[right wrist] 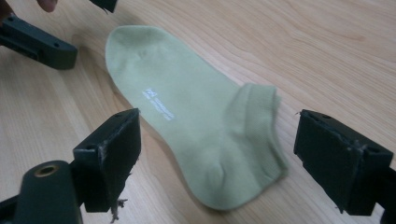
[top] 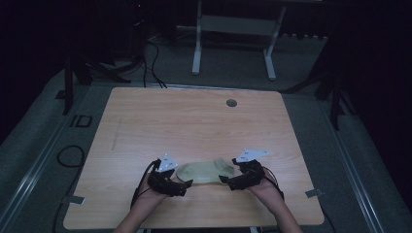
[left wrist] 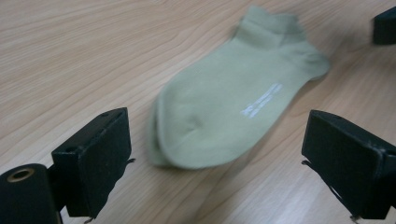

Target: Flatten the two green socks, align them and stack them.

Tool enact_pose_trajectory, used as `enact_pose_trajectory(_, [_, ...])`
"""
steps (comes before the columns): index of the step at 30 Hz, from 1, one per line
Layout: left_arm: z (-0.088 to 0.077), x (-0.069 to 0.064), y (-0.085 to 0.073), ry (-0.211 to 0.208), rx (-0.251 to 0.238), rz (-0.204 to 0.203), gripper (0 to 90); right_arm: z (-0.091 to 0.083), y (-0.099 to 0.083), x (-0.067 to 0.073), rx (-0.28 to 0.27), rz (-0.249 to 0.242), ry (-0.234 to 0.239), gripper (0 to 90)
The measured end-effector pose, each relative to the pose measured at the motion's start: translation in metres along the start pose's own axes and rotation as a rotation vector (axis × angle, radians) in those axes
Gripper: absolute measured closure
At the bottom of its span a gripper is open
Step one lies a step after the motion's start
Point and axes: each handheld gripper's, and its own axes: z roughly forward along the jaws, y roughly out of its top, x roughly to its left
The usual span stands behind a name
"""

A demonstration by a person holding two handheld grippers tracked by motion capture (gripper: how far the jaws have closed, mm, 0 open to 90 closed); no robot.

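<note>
I see a pale green sock (top: 206, 172) lying flat on the wooden surface (top: 194, 121), near its front edge, with nothing else on the wood around it except a small round grommet hole (top: 231, 103) far back. Beyond the surface stand the white legs of another desk (top: 233, 39) and some cables (top: 150, 63) on the grey floor, all well apart from my work. Nothing blocks either approach to the sock.

My left gripper (top: 180, 188) sits at the toe end, my right gripper (top: 228, 182) at the cuff end, both held low and roughly level, pointing inward toward each other with the forearms coming in from below. In the left gripper view the jaws stand wide apart, the sock's toe (left wrist: 187, 140) lying between and ahead of them, untouched. In the right gripper view the jaws are equally wide, the cuff and heel (right wrist: 247, 140) between them, the pads clear of the fabric. Neither gripper holds anything.
</note>
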Motion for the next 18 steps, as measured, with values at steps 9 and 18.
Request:
enact_pose_trajectory(9, [-0.008,0.018,-0.015,0.027,-0.008,-0.037,7.7,-0.01,-0.017,-0.018,-0.011,0.031,-0.046,14.0])
enact_pose_trajectory(18, [-0.031,0.033,-0.033,0.061,-0.04,-0.065,7.6,-0.021,-0.037,-0.035,-0.004,0.055,-0.097,14.1])
